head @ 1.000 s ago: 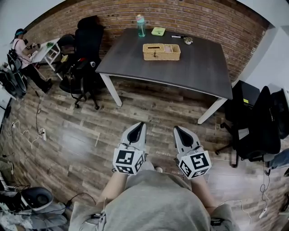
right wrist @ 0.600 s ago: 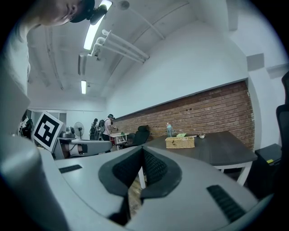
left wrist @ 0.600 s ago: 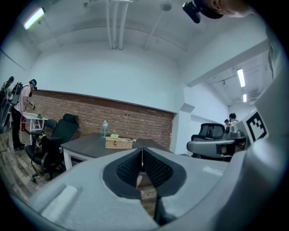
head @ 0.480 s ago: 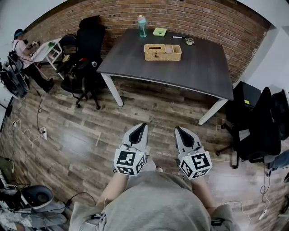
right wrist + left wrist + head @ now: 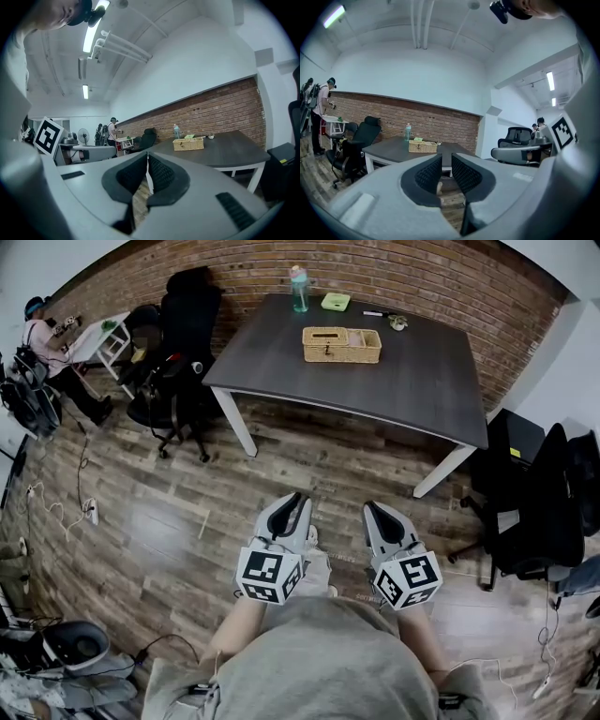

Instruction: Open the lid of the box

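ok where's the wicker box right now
In the head view the wicker box sits on the dark table, near its far edge, right of the bottle.

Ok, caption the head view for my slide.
Left gripper, empty jaws just opening, and shut right gripper, far from the wicker box on the dark table.

Box (image 5: 342,345), near the far edge of the desk (image 5: 412,381): too small in every view to tell how its lid fastens. The dark fitting on its front wall cannot be identified. Two items by the desk's far right corner, one thin and dark (image 5: 373,313), one rounded (image 5: 398,322), are too small to name. The desk's far legs are hidden under its top. A dark chair back (image 5: 586,470) is cut off by the head view's right edge.
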Demonstrator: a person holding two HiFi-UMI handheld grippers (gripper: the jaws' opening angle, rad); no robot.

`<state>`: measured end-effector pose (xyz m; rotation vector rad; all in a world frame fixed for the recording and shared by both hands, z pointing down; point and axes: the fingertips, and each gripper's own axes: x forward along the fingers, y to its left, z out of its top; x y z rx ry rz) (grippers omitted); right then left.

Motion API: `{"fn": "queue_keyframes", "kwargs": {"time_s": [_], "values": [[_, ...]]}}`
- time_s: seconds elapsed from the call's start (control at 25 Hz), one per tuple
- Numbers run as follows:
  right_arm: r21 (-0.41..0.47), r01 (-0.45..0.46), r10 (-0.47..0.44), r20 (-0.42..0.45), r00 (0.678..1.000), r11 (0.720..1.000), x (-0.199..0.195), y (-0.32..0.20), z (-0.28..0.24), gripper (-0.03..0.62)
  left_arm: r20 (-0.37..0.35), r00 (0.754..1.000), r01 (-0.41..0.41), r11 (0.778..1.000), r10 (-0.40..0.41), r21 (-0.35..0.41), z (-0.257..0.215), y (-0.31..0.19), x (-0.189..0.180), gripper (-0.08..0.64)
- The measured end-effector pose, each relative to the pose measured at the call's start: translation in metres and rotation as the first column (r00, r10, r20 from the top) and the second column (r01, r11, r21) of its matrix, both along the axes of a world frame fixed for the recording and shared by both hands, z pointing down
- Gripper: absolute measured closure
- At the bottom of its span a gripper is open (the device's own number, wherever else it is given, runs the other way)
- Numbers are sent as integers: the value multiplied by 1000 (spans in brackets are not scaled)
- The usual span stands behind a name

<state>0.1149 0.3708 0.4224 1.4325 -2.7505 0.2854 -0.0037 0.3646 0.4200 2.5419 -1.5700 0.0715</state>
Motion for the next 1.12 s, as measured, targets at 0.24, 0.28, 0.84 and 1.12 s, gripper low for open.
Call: {"fn": "queue_keyframes", "kwargs": {"time_s": [0.24, 0.28, 0.84, 1.12], "values": [[-15, -4, 4, -1, 1000, 1000, 1, -20, 6, 518, -1, 1000, -3, 1000, 3, 1, 4, -18, 0, 466], [-17, -5, 5, -1, 1000, 1000, 2, -25, 8, 504, -1, 1000, -3, 1000, 3, 1, 5, -23, 0, 459], [-35, -18, 17, -18, 1000, 999, 0, -134, 16, 391, -5, 1000, 11, 1000, -11, 8, 10, -123, -9, 368], [-40, -15, 14, -32, 999, 999, -13, -201, 10, 380, -30, 999, 34, 999, -35, -14, 7, -190, -27, 367]]}}
